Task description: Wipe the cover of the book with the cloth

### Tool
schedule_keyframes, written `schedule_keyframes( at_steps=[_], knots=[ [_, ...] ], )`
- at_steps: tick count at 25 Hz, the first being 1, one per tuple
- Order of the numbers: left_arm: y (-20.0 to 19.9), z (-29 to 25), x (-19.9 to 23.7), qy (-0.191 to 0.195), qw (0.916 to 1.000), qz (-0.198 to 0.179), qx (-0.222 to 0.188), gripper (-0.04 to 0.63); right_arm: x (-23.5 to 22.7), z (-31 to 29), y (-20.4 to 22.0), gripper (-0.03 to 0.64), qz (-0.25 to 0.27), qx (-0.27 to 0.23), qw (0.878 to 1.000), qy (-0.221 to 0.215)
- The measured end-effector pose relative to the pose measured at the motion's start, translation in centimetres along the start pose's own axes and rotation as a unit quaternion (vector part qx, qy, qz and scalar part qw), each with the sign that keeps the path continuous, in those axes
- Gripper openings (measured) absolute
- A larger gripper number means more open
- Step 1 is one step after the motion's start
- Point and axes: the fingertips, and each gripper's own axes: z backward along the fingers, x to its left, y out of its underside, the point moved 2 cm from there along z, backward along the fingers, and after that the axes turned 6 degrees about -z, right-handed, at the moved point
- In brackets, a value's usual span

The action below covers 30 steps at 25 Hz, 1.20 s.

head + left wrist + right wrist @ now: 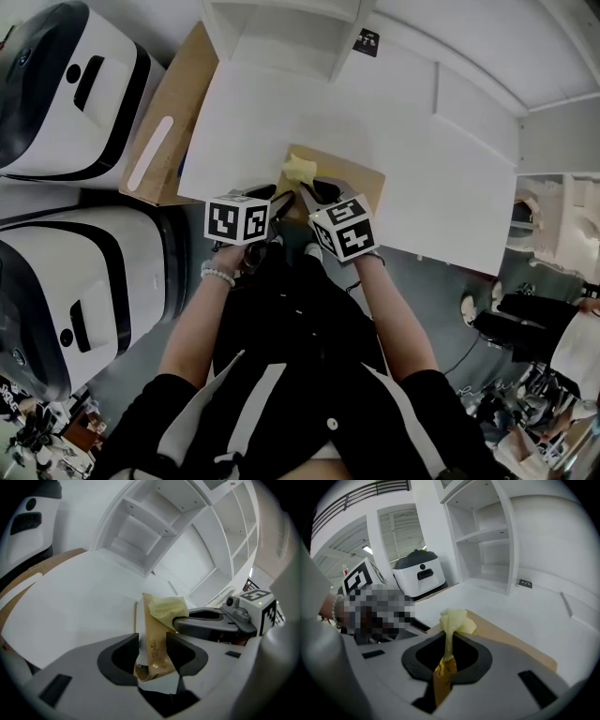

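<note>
Both grippers out ahead of you, side by side.
Your left gripper (152,652) clamps the book (156,641) by its edge; your right gripper (448,654) pinches the cloth (454,620) tight.

I see the flat tan book (151,620) held by its near edge between the jaws of my left claw (152,645). The crumpled pale yellow cloth (455,620), pinched in my right claw (449,652), rests on its cover.

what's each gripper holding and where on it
The left gripper is shut on the book at its near edge. The right gripper pinches the cloth by a gathered fold, with the rest bunched beyond its jaws.
</note>
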Motion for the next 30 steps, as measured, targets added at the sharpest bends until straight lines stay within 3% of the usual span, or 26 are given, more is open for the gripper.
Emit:
schedule_keyframes(
  at_steps=[17,30],
  knots=[
    [0.0,0.0,0.0,-0.003,1.0000,-0.001,0.004,0.184,-7.2,7.3,5.0,0.037,-0.084,-0.018,0.991,0.100],
    [0.0,0.0,-0.1,-0.007,1.0000,-0.005,0.003,0.184,-9.3,10.9,8.1,0.036,-0.122,-0.016,0.982,0.142]
  ],
)
